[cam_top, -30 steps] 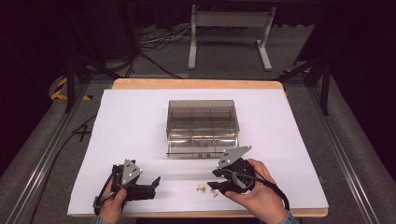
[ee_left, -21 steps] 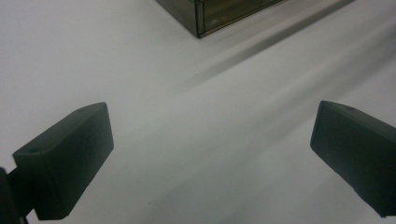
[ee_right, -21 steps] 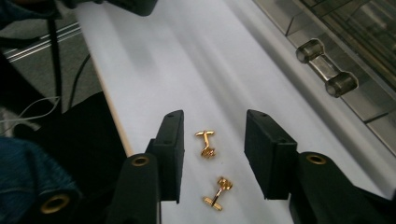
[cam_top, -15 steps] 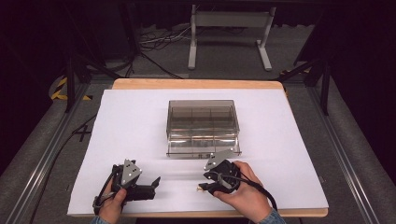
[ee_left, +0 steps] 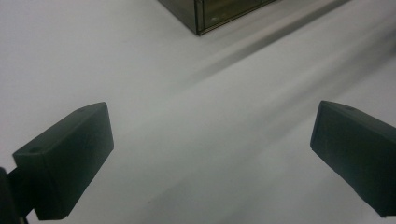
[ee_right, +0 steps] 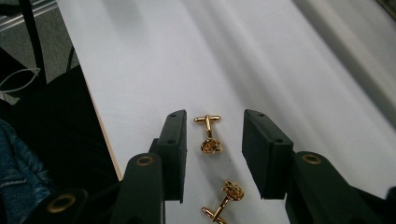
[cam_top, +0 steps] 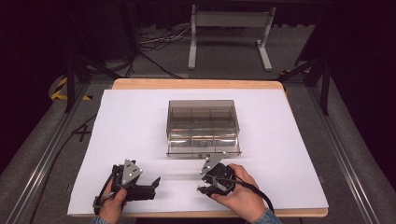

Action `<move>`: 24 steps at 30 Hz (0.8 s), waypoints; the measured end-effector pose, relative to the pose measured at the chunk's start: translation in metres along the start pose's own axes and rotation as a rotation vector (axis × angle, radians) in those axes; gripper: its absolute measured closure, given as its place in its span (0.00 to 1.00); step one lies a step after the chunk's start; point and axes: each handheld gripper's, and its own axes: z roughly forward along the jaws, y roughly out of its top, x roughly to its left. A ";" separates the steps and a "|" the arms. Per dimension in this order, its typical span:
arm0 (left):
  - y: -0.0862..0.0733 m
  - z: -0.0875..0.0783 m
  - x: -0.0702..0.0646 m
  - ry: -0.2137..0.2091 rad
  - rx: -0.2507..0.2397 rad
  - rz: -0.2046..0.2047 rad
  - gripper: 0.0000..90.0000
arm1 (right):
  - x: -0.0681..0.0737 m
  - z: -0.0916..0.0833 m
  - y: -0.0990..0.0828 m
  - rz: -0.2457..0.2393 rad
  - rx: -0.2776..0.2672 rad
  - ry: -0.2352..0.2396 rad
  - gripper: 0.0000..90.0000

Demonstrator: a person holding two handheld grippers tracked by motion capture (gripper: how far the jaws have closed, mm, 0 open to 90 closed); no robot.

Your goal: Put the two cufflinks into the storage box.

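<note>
Two gold knot cufflinks lie on the white sheet near the table's front edge. In the right gripper view, one cufflink [ee_right: 209, 135] sits between the jaws of my right gripper [ee_right: 215, 126], with a gap on each side. The other cufflink [ee_right: 224, 198] lies closer to the camera, low between the jaws. The jaws have just been closing and the pads touch nothing. From above, the right gripper [cam_top: 201, 189] points down at the sheet. My left gripper [cam_top: 154, 184] rests at the front left, its jaws [ee_left: 212, 154] wide open over bare paper.
A clear smoky plastic box [cam_top: 203, 126] with compartments stands mid-table, its corner [ee_left: 219, 11] ahead of the left gripper. The white sheet [cam_top: 130, 121] covers a wooden tabletop [cam_top: 196, 84]. The table's front edge [ee_right: 105, 135] runs just beside the right gripper's jaws. A metal stand [cam_top: 229, 32] is on the floor behind.
The right gripper has come down and leftward onto the cufflinks, hiding them from above, and its jaws have narrowed. The left gripper has stayed put.
</note>
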 end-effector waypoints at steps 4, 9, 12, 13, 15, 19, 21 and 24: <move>0.000 0.001 0.001 0.009 0.010 -0.009 0.00 | 0.001 0.007 -0.001 -0.017 0.026 -0.004 0.71; 0.000 0.001 0.002 0.009 0.012 -0.011 0.00 | 0.001 0.011 -0.001 -0.023 0.036 -0.007 0.72; 0.000 0.001 0.001 0.006 0.011 -0.012 0.00 | 0.001 0.013 -0.001 -0.044 0.042 -0.013 0.73; 0.000 0.001 0.001 0.005 0.010 -0.014 0.00 | 0.002 0.014 -0.001 -0.049 0.045 -0.015 0.75; 0.000 0.001 0.001 0.004 0.013 -0.010 0.00 | 0.002 0.015 -0.001 -0.071 0.052 -0.026 0.77; 0.000 0.001 0.002 0.003 0.012 -0.012 0.00 | 0.004 0.017 0.000 -0.105 0.067 -0.040 0.83; 0.000 0.001 0.002 0.002 0.012 -0.013 0.00 | 0.006 0.018 0.000 -0.106 0.070 -0.035 0.86; 0.000 0.001 0.002 0.001 0.013 -0.013 0.00 | 0.006 0.018 0.000 -0.114 0.074 -0.039 0.87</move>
